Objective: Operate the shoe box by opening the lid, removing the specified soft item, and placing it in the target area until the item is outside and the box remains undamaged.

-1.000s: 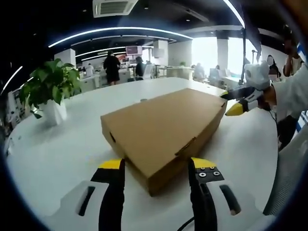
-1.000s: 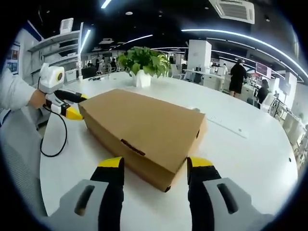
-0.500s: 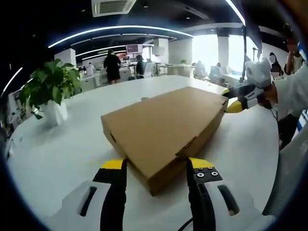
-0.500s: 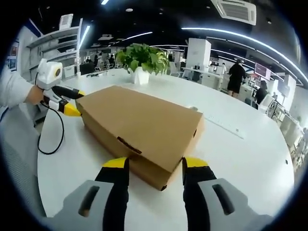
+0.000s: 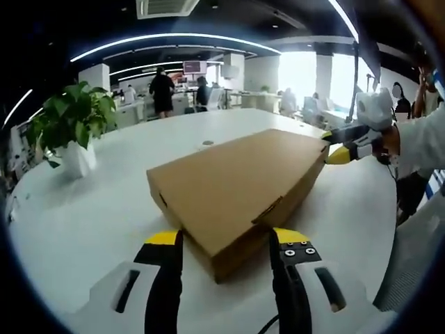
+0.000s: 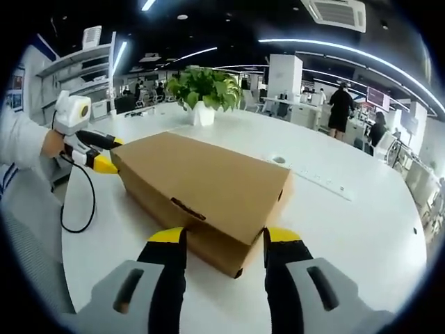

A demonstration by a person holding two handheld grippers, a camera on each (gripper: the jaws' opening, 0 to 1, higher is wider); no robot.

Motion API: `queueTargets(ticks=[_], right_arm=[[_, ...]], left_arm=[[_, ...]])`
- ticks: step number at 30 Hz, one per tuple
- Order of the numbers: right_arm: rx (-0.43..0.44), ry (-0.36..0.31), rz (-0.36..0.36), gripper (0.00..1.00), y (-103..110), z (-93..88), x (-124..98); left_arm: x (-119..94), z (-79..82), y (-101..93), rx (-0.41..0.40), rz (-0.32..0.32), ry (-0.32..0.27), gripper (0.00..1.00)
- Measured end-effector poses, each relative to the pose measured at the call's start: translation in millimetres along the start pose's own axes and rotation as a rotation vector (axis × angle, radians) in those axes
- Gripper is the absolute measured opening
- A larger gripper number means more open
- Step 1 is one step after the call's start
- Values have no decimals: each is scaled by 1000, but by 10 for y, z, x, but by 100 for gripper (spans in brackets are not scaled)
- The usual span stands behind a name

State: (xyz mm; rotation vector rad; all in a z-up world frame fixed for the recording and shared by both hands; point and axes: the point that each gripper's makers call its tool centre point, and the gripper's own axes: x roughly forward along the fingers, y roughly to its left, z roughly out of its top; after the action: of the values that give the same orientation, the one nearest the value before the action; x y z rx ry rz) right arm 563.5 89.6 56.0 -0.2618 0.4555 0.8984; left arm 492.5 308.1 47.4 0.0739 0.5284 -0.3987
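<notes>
A big open office with curved ceiling lights is behind a large white table (image 5: 90,209). A potted plant (image 5: 73,125) stands on the table, well apart from the box, and people stand far back in the room.

The box (image 5: 236,184) is brown cardboard, flat, and its lid is closed. It lies on the table, near the middle, between the two grippers. The soft item is not visible, because the lid covers the inside.

In the left gripper view, the left gripper (image 5: 228,240) points at one corner of the box. Its jaws are spread, and the corner sits in the gap between the yellow tips; I cannot tell if they touch the cardboard. At the far corner of the box, the right gripper (image 5: 337,146) comes in from the right, held by a hand with a white sleeve (image 5: 421,139). Its tips lie right at the edge of the lid.

In the right gripper view, the right gripper (image 6: 224,240) has its jaws spread around the near corner of the box (image 6: 208,184). The left gripper (image 6: 104,153) is at the far left corner, and a black cable (image 6: 80,202) hangs from it. The plant (image 6: 205,90) is behind the box.
</notes>
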Motion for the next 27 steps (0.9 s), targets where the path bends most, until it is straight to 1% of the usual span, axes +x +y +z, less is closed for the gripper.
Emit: queueTargets(ticks=[6,14,19,27], right_arm=[[17,1,12,41,7,68,-27],[2,-6,27,44,19,188,-86],[-13,-12,52,47,25,281,-122],[-39,-30,66,48,-8,448,-160]], left_arm=[[-34,63,-7,-2,-12,14,51],[-66,148,4,1,-26,19,52],[-94,251,23,1,-35,12,54],[-128,418,74,40,-60,25,54]])
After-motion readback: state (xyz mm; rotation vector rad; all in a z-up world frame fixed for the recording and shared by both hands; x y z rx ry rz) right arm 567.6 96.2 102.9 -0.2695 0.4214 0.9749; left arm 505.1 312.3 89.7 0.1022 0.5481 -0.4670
